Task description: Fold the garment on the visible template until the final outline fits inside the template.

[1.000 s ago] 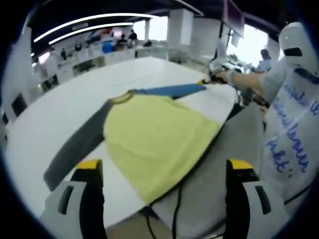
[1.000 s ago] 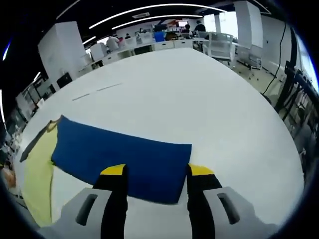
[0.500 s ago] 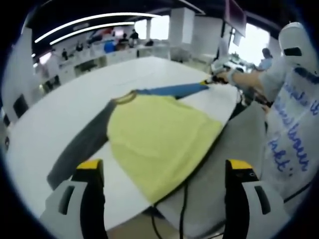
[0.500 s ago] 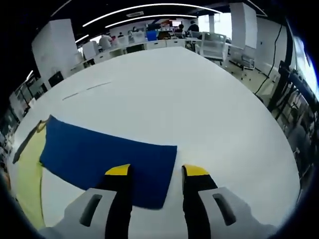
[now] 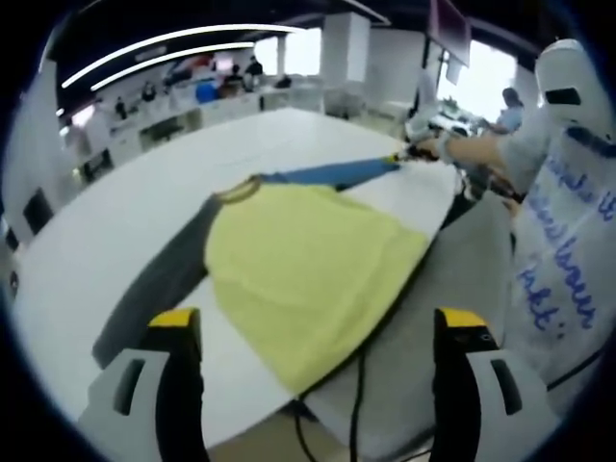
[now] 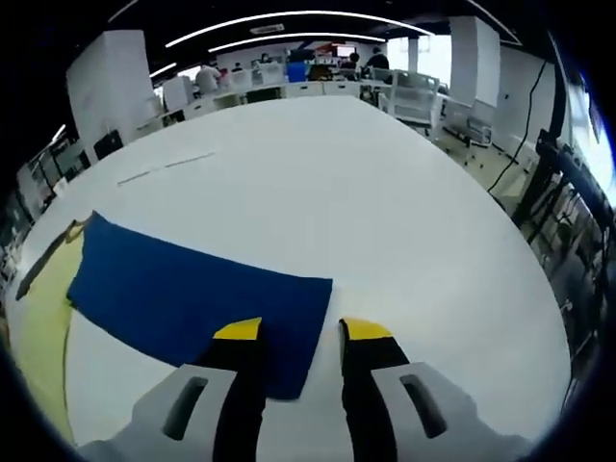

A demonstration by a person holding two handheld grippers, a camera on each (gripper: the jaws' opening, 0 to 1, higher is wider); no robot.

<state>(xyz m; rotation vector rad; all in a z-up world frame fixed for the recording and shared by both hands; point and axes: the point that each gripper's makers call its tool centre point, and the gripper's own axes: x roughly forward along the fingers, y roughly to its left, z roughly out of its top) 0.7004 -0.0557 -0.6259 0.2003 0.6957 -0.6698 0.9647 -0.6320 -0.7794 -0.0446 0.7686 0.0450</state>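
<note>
Nearest to me, the left gripper [image 5: 313,332] hangs with its jaws wide apart and holding nothing, off the near edge of the table [image 5: 125,207], and it has hardly moved in the last second. Just beyond it the shirt [image 5: 303,260] lies flat, the yellow body toward the edge, the grey sleeve [image 5: 159,284] out to one side and the blue sleeve [image 5: 332,174] stretched away to the far side. There the right gripper [image 6: 296,332] has narrowed its jaws step by step around the cuff end of the blue sleeve [image 6: 188,294]; they are now close together astride the cloth corner, but I cannot tell whether they already pinch it. I judge this is the start of the first fold, bringing this sleeve over the body. No template outline can be made out on the white table [image 6: 318,183].
</note>
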